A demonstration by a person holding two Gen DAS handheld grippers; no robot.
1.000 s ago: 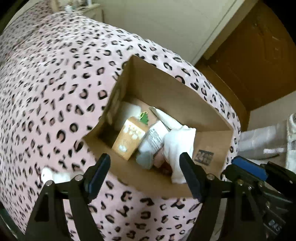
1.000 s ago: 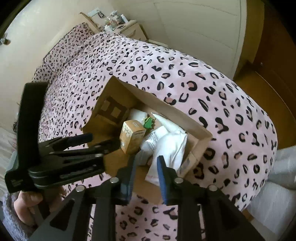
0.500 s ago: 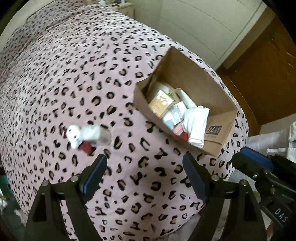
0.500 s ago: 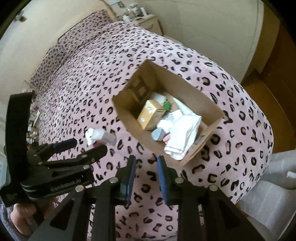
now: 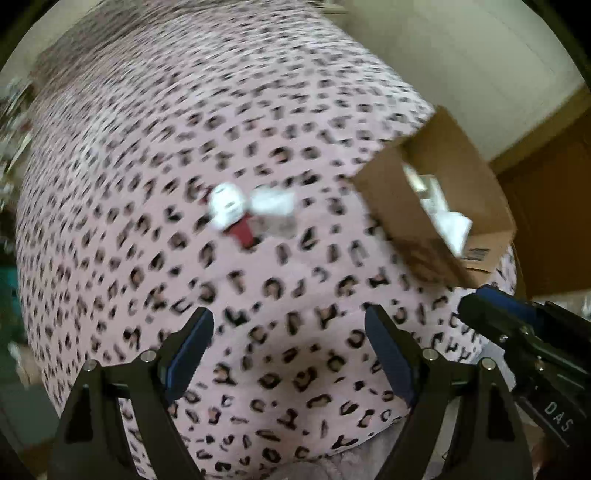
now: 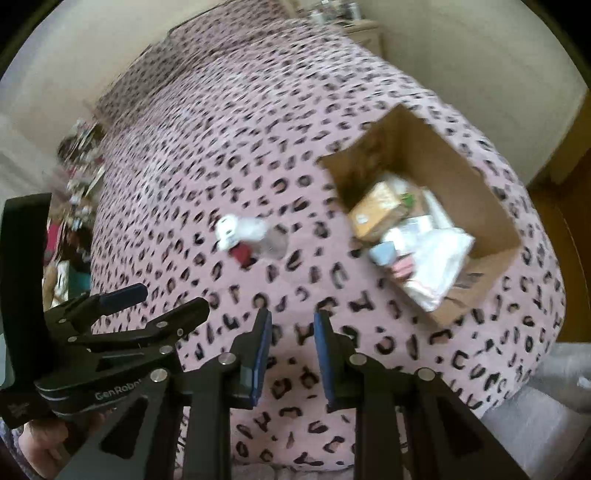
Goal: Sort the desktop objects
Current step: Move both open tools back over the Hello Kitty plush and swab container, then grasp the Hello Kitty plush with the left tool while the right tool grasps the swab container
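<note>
A white-capped clear bottle [image 5: 255, 206] lies on the leopard-print bed, with a small dark red thing [image 5: 242, 234] beside it; both show in the right wrist view, the bottle [image 6: 251, 232] and the red thing [image 6: 242, 255]. A cardboard box [image 5: 417, 225] to their right holds several items: an orange carton [image 6: 376, 210], white cloth [image 6: 439, 258] and packets. My left gripper [image 5: 288, 354] is open and empty, well short of the bottle. My right gripper [image 6: 291, 354] has its jaws a narrow gap apart, empty, short of the box [image 6: 491, 221].
The pink leopard bedspread [image 5: 147, 147] fills both views. A nightstand [image 6: 354, 22] with small items stands at the far end. A wooden door [image 5: 546, 192] is at the right. Clutter [image 6: 77, 173] lies beside the bed at left.
Both grippers have pulled back and away from the box toward the bed's near edge. The left view swung left, bringing the bottle to its centre. Both grippers stay empty.
</note>
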